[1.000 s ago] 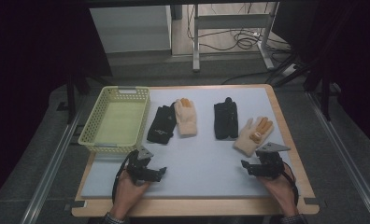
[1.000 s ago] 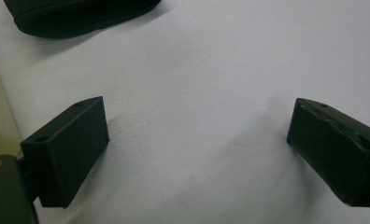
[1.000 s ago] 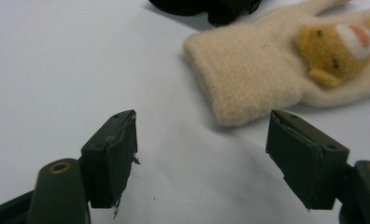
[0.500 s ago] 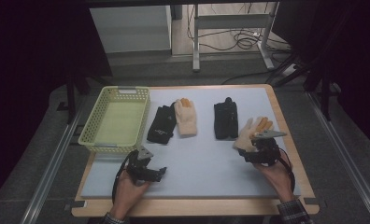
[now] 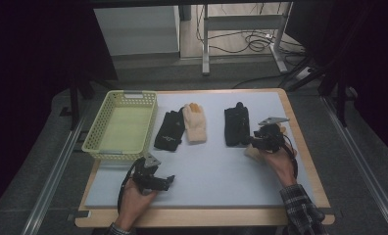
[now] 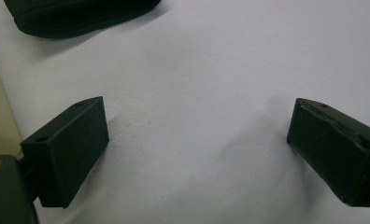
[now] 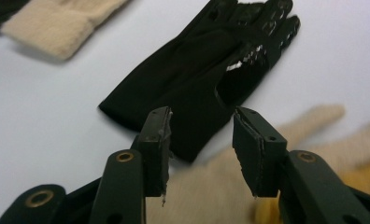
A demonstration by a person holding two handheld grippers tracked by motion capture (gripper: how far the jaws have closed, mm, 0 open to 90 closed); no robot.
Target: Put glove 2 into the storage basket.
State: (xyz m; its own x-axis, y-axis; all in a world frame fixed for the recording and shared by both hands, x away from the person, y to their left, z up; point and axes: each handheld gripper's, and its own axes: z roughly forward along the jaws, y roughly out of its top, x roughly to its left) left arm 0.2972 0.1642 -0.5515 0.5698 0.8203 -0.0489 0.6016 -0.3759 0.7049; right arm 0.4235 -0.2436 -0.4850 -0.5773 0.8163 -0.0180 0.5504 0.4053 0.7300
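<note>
Right gripper jaws part-open above beige glove, beside black glove on table's right side; contact unclear. Left gripper spread wide, empty, over bare mat. White print on black glove unreadable.

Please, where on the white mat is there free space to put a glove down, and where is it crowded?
The widest bare patch of the white mat lies between the left gripper and the right gripper, in front of the gloves. The yellow basket is empty too. It is crowded at the back: a black glove touches a beige glove, another black glove lies by the right gripper.
</note>
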